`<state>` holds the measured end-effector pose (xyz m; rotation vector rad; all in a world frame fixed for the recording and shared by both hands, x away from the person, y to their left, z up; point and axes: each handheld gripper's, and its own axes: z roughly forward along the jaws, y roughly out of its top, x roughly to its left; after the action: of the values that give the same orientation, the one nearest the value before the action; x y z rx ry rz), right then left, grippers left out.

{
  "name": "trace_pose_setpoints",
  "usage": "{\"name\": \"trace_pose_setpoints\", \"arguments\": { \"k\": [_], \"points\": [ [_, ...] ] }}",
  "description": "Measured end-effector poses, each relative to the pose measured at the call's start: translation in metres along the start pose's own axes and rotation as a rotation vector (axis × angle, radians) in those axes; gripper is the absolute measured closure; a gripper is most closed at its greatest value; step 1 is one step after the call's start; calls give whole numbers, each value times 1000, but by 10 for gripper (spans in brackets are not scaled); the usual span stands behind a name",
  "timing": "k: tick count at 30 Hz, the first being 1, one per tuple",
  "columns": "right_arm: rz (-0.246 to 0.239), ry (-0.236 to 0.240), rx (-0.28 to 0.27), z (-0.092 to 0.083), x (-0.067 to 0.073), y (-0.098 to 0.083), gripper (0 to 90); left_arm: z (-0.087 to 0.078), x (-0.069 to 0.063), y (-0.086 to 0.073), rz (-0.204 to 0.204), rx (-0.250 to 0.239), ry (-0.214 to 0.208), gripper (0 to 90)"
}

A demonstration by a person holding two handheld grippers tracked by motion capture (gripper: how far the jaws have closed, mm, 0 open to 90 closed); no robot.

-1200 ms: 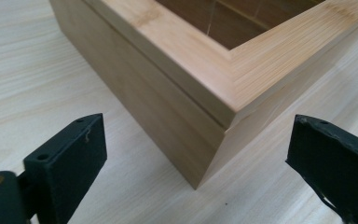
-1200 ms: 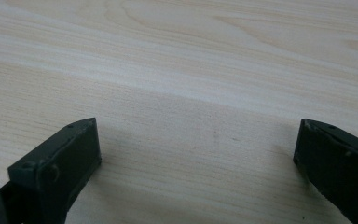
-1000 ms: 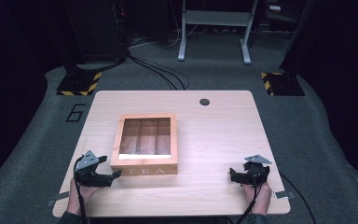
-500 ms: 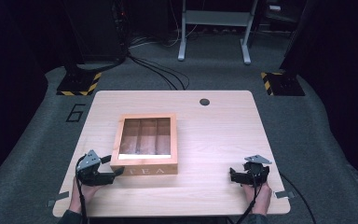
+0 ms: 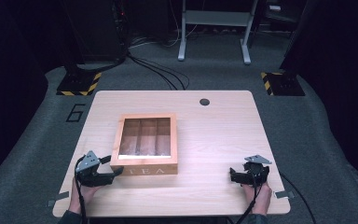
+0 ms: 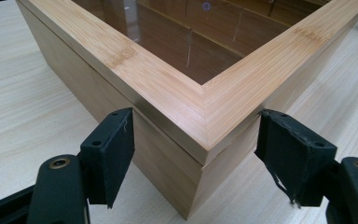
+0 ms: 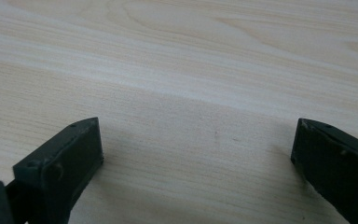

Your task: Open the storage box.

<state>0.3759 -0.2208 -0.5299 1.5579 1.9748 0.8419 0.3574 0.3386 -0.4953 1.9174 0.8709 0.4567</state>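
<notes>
The square bamboo tea box with a glass-window lid point(image 5: 145, 143) looks rigid and fairly heavy for its size. Its smooth finished wood may slip under narrow pads, and the glass pane is the fragile part. The solid wooden frame or side walls are the safest places to hold; a grip across a bare corner will likely twist loose.

It sits left of centre in the high view on the pale wood desk point(image 5: 223, 135), with "TEA" lettered on its near face and dark dividers visible through the pane.

The left gripper point(image 6: 196, 156) has just been closing its jaws around the box's near corner; whether the pads already press the wood I cannot tell. The right gripper point(image 5: 248, 173) rests at lower right, jaws spread over bare desk, holding nothing.
</notes>
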Motion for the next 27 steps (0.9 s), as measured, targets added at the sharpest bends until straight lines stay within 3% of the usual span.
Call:
{"name": "trace_pose_setpoints", "arguments": {
  "k": [12, 27],
  "points": [
    [0, 0, 0, 0, 0, 0, 14, 0, -2, 5, 27, -15, 15, 279],
    [0, 0, 0, 0, 0, 0, 14, -3, -1, 9, 18, -40, 12, 291]
  ]
}}
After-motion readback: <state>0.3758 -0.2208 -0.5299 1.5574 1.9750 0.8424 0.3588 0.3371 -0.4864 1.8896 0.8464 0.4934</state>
